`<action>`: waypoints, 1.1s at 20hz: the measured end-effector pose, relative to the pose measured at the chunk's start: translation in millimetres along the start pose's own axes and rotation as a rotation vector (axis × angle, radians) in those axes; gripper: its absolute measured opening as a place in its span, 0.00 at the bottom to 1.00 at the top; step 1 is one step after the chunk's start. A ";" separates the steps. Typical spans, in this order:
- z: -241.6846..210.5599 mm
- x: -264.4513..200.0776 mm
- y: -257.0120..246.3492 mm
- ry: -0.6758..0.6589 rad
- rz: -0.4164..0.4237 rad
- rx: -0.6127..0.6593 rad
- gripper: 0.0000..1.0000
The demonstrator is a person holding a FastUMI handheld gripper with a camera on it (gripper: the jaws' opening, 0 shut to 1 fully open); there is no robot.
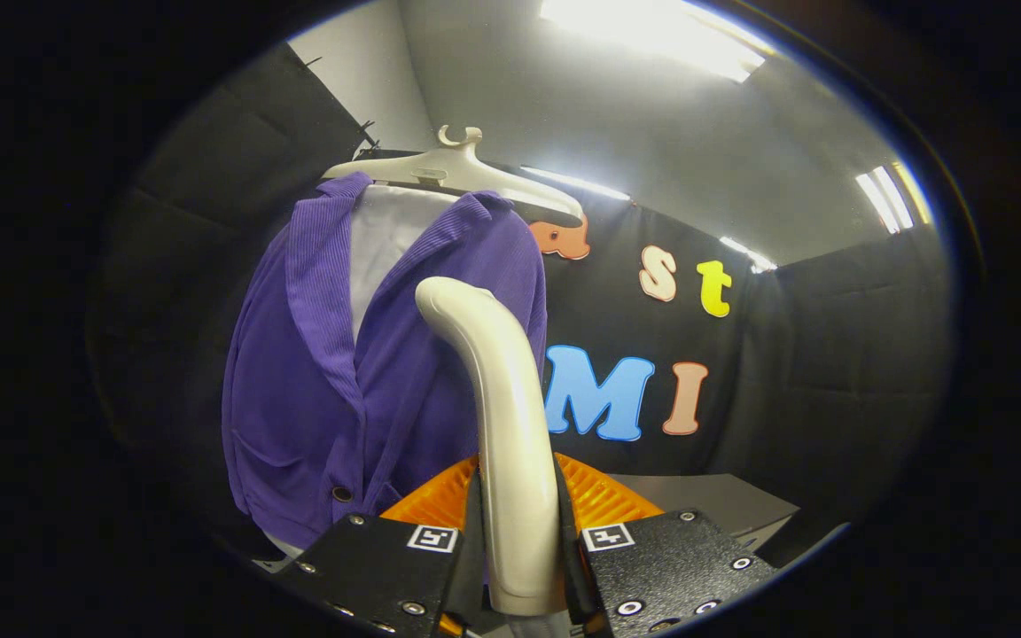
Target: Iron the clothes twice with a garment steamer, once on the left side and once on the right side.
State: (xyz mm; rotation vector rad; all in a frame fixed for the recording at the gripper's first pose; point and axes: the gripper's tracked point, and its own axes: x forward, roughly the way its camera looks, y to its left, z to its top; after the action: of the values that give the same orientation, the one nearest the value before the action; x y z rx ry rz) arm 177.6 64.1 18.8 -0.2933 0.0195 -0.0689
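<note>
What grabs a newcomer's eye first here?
The white garment steamer, rising between the gripper fingers, which are shut on its handle. Just beyond it hangs the purple cardigan over a white shirt on a cream hanger, the steamer's head near the cardigan's front.

Cream steamer (pixel 510 425) before hung purple cardigan (pixel 369 372)

Gripper (pixel 519 532) sits at lower centre of the frame, tilted slightly. Both black fingers (pixel 386 563) are closed against the sides of a cream steamer handle (pixel 506 425), which rises between them toward frame centre.
</note>
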 end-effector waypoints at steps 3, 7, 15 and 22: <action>-14.3 -4.5 2.2 0.019 0.021 0.027 0.36; -44.7 -7.2 -3.5 0.064 0.010 0.001 0.36; -113.7 -21.3 -5.1 0.170 0.006 -0.044 0.37; -173.6 -33.8 7.1 0.242 0.013 -0.076 0.37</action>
State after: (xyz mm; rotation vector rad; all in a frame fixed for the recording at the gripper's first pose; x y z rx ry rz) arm 139.3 23.2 -149.0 -0.3595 0.2648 -0.0908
